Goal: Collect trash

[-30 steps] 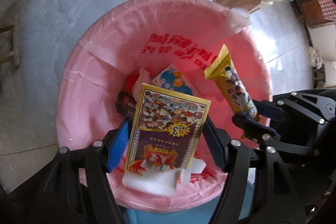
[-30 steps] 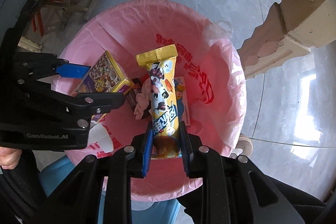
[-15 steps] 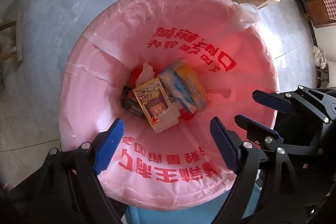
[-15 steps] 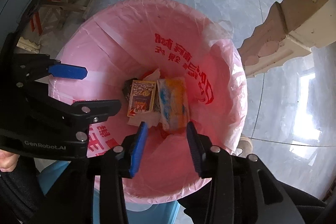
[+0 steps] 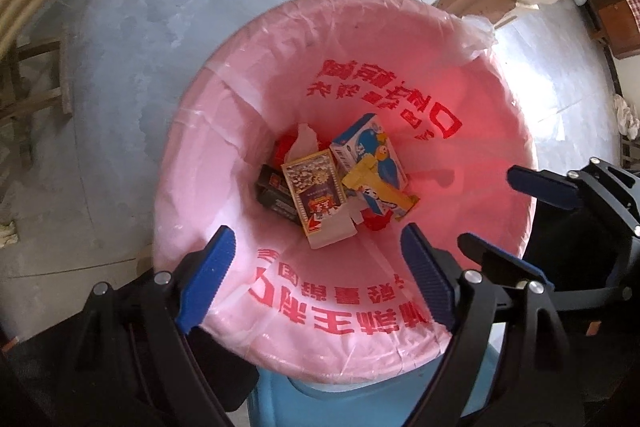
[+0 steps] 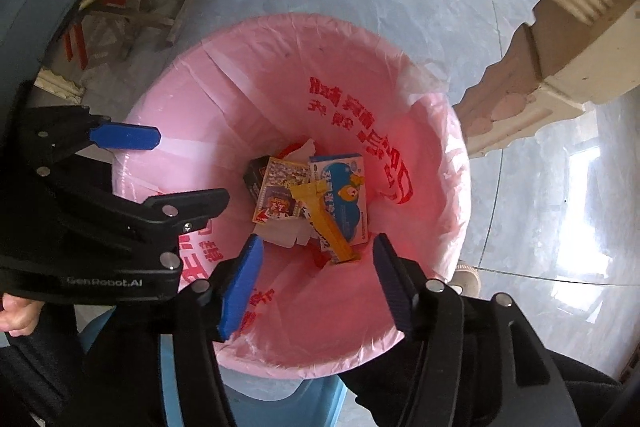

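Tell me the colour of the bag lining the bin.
The bag is pink with red printed characters; the right wrist view shows it best.

Trash (image 5: 320, 195) — inside pink-lined bin (image 5: 224, 131)

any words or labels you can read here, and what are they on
"GenRobot.AI": white lettering on the black body of the left tool, seen from the right wrist view.
Large red Chinese characters on the pink bin bag: upside down and warped, not readable with confidence.
Print on the yellow-edged card box, the blue-and-white carton and the yellow wrapper: too small and blurred to read.
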